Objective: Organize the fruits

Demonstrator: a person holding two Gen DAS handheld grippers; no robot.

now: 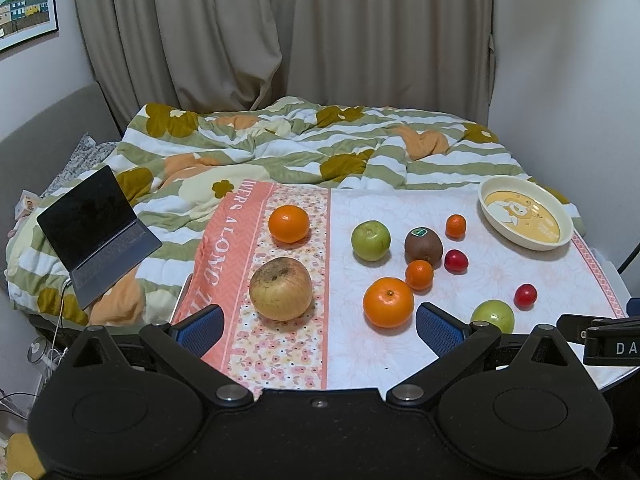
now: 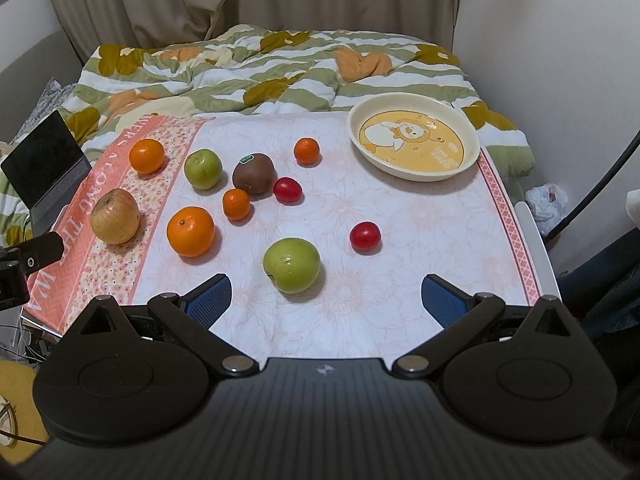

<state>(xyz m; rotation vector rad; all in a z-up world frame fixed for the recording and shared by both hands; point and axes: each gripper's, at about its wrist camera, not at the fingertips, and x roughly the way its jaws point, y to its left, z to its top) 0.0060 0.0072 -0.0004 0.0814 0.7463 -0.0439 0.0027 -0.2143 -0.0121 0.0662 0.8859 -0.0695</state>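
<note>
A rumpled green-and-white striped quilt with flower prints (image 2: 280,64) is lying behind a table covered by a pale pink floral tablecloth with a coral lettered band (image 2: 400,220). A dark open laptop (image 1: 96,236) is resting on the quilt at the left. A cream oval dish with a yellow cartoon print (image 2: 414,142) is sitting empty at the cloth's far right corner. The fruit is lying loose on the cloth, none of it in the dish: a yellowish-brown apple (image 2: 115,216) and a large orange (image 2: 147,155) on the coral band — then a second large orange (image 2: 191,231), two green apples (image 2: 291,265) (image 2: 203,168), a brown kiwi with a green sticker (image 2: 253,173), two small mandarins (image 2: 236,204) (image 2: 307,151) and two red cherry tomatoes (image 2: 364,235) (image 2: 287,190). The left gripper (image 1: 320,322) and right gripper (image 2: 326,300) are hovering at the near edge, each with blue-padded fingers spread wide and holding nothing.
</note>
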